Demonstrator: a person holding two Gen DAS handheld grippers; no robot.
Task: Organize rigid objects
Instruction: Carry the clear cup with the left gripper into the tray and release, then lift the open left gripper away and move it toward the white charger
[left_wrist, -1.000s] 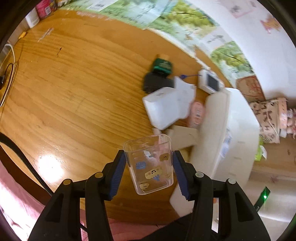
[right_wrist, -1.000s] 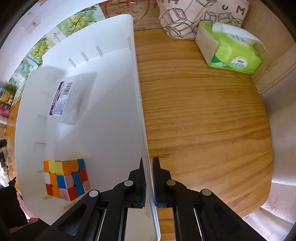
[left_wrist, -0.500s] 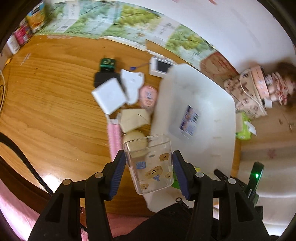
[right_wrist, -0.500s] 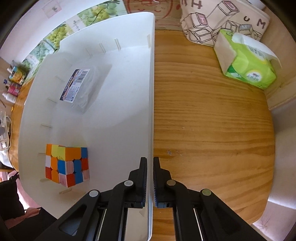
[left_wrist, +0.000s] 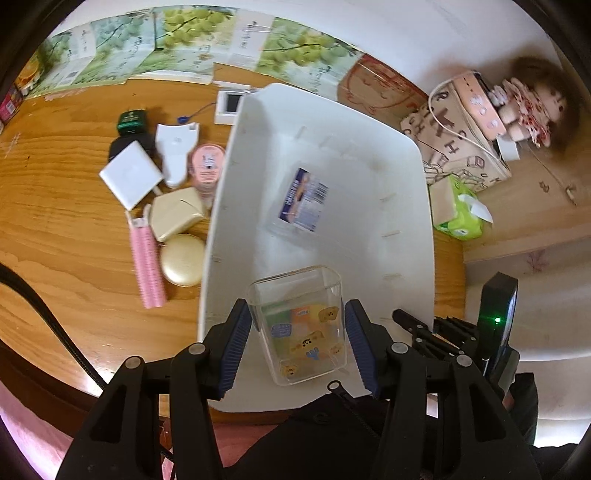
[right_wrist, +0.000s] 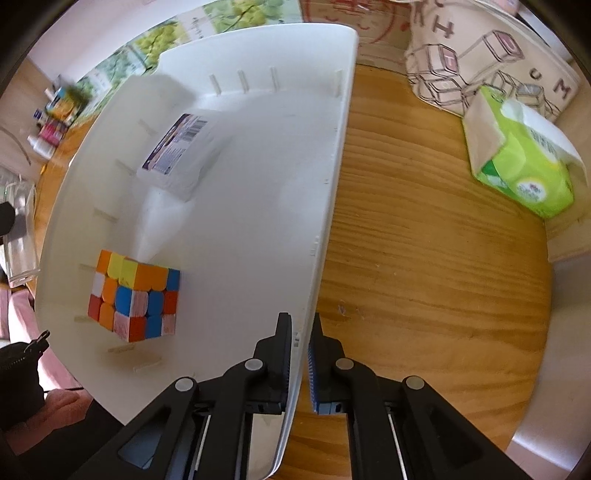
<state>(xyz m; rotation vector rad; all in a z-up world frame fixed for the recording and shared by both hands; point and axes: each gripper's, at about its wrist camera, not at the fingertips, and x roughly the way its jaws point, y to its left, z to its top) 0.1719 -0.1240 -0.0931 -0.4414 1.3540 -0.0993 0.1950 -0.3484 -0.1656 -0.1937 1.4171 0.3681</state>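
My left gripper (left_wrist: 297, 310) is shut on a clear plastic cup (left_wrist: 303, 343) with bear stickers and holds it upright above the near end of the white bin (left_wrist: 218, 206). In the bin (right_wrist: 258, 184) lie a colour cube (right_wrist: 135, 299) near the front and a clear box with a barcode label (right_wrist: 177, 151) further back. That labelled box (left_wrist: 301, 201) also shows beyond the cup. My right gripper (right_wrist: 300, 332) points down astride the bin's right rim; its jaws are opening, with the thin wall still filling the narrow gap between the pads.
Left of the bin on the wooden table lie a pink hair roller (left_wrist: 146, 258), a gold compact (left_wrist: 183, 258), a cream case (left_wrist: 177, 212), a white square adapter (left_wrist: 129, 173) and a pink tin (left_wrist: 207, 164). A green tissue pack (right_wrist: 524, 166) and a printed tote bag (right_wrist: 480, 48) sit to the right.
My left gripper has carried the cup from over the bare table to above the bin's near end. The right gripper has rolled on the rim and its gap has widened slightly.
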